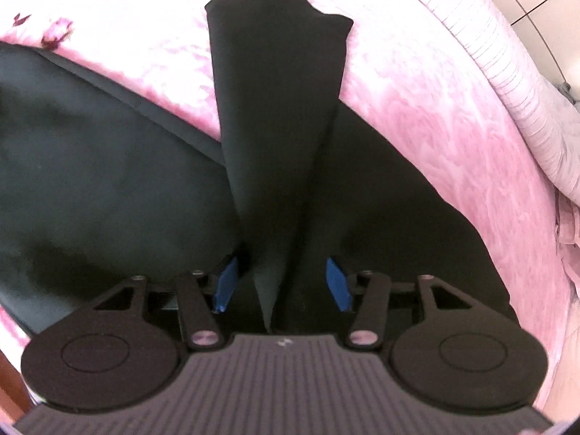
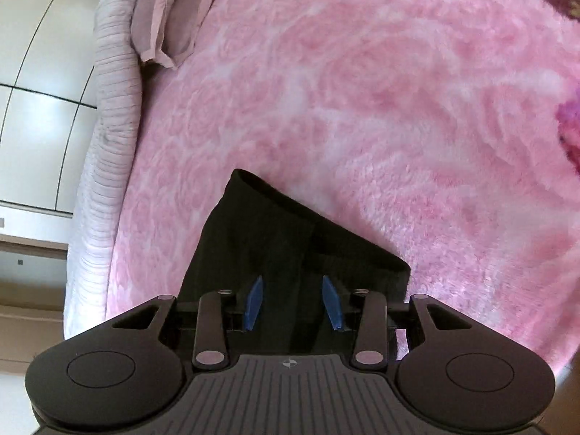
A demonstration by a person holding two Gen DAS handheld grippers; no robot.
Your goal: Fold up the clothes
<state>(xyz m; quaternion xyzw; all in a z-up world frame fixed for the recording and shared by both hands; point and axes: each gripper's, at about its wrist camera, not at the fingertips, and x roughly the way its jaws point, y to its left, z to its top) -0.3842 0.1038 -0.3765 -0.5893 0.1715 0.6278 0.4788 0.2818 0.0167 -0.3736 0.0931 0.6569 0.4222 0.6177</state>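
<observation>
The left gripper (image 1: pixel 282 282) has its blue fingers (image 1: pixel 226 284) spread well apart, with a raised fold of the black garment (image 1: pixel 275 108) running up between them; the pads stand clear of the cloth on both sides, so nothing is gripped. The right gripper (image 2: pixel 293 302) is the same: blue fingers (image 2: pixel 253 302) parted, dark cloth (image 2: pixel 282 239) lying between and beneath them, not pinched.

Outward from the left fingers, the garment lies on the pink bed cover (image 1: pixel 417 127), one long strip folded up over the wider body that spreads off to the left. From the right wrist view, a folded end with a hemmed edge rests on the same cover (image 2: pixel 362 90), a pillow (image 2: pixel 174 11) well apart at the far edge.

This looks like the point just after a fold is laid down and let go. The next move probably calls for fresh holds on two edges or corners, then carrying them across evenly. No containers are in view.
</observation>
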